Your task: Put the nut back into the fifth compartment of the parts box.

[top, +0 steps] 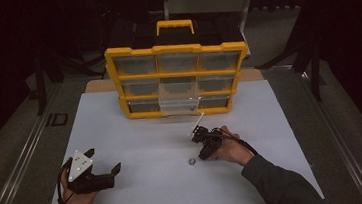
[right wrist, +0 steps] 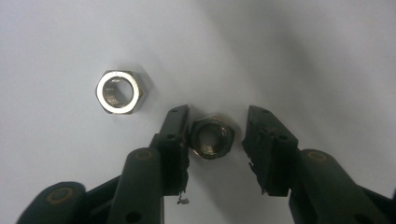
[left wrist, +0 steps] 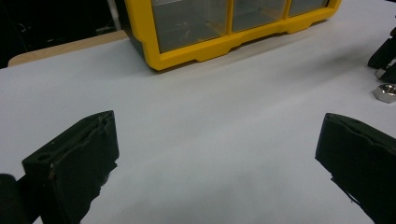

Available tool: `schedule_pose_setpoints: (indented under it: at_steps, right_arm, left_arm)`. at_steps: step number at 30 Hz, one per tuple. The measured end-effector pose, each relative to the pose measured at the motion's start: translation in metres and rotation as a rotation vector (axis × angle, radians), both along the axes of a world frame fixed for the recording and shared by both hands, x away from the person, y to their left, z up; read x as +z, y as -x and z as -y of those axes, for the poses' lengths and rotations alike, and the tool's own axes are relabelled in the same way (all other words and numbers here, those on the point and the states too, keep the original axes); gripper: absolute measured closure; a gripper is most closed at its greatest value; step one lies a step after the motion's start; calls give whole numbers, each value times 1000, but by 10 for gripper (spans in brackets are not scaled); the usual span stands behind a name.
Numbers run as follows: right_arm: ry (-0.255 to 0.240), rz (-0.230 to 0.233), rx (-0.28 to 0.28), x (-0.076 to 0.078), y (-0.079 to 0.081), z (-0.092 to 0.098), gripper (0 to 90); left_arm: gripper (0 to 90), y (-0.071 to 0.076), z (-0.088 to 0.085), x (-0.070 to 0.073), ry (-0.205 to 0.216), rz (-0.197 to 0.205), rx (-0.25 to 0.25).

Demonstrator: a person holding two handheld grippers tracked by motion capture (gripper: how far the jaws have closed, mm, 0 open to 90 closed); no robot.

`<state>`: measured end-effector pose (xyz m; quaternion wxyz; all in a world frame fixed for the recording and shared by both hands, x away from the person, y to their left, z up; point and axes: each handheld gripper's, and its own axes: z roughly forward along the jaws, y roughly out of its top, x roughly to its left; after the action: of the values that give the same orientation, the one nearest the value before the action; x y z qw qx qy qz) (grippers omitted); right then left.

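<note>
The right gripper (right wrist: 215, 140) points down at the white table (top: 137, 136), its black jaws partly spread around a dull grey hexagonal metal nut (right wrist: 212, 136); one jaw touches a flat of that nut while the other stands a little off, so nothing is pinched yet. A second, shinier hexagonal steel nut (right wrist: 120, 91) lies just beside it, apart from the jaws. The left gripper (left wrist: 219, 158) rests at the near left of the table with jaws spread wide and nothing between them. The step in hand looks like picking up the dull nut: the jaws need to close squarely on opposite flats, then lift, probably towards the yellow plastic drawer organiser (top: 179, 79) at the far side.
</note>
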<state>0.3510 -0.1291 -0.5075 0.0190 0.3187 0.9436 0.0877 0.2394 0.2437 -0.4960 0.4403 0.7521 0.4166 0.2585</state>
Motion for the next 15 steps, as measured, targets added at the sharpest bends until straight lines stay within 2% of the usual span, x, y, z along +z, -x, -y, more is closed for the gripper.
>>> schedule_pose_setpoints:
  at_steps: [5,15]
  right_arm:
    - [4,-15,-6,0,-1,1,648]
    - [19,-15,26,1,-1,-1,699]
  left_arm:
    - [0,0,0,0,1,1,-1]
    - [0,0,0,0,0,0,0]
